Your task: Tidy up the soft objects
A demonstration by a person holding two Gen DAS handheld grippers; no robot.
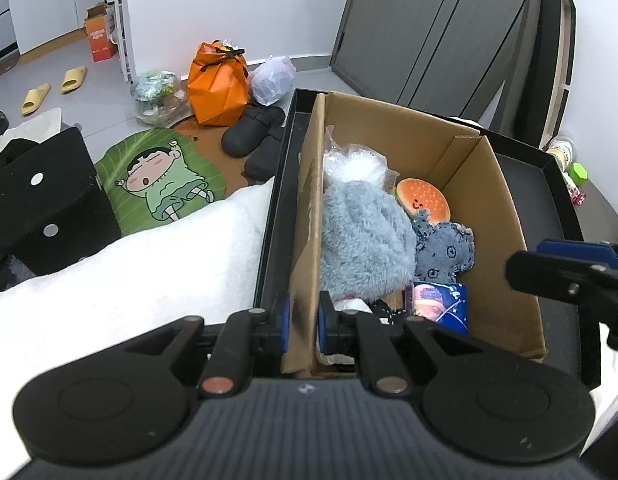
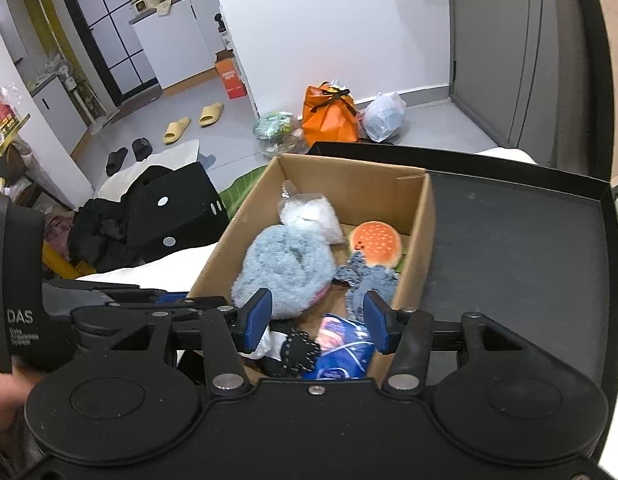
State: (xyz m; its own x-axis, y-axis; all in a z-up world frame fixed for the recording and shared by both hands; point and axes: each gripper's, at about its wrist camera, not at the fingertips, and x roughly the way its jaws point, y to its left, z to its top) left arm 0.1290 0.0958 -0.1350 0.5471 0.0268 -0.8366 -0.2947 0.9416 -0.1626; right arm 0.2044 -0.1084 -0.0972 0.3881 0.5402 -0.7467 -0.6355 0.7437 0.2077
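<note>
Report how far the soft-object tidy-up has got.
Done: the fluffy blue plush, burger toy, denim toy and blue packet all lie inside the cardboard box. In hand: the left gripper straddles the box's left wall; the right gripper is open and empty. Left: no loose soft items visible.

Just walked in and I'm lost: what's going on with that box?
A person is sorting soft things into a cardboard box on a black tray. The left gripper pinches the box's near left wall. The right gripper hovers open above the near end, empty. Inside lie a fluffy blue plush, a burger toy, a denim-blue toy and a blue packet.
</note>
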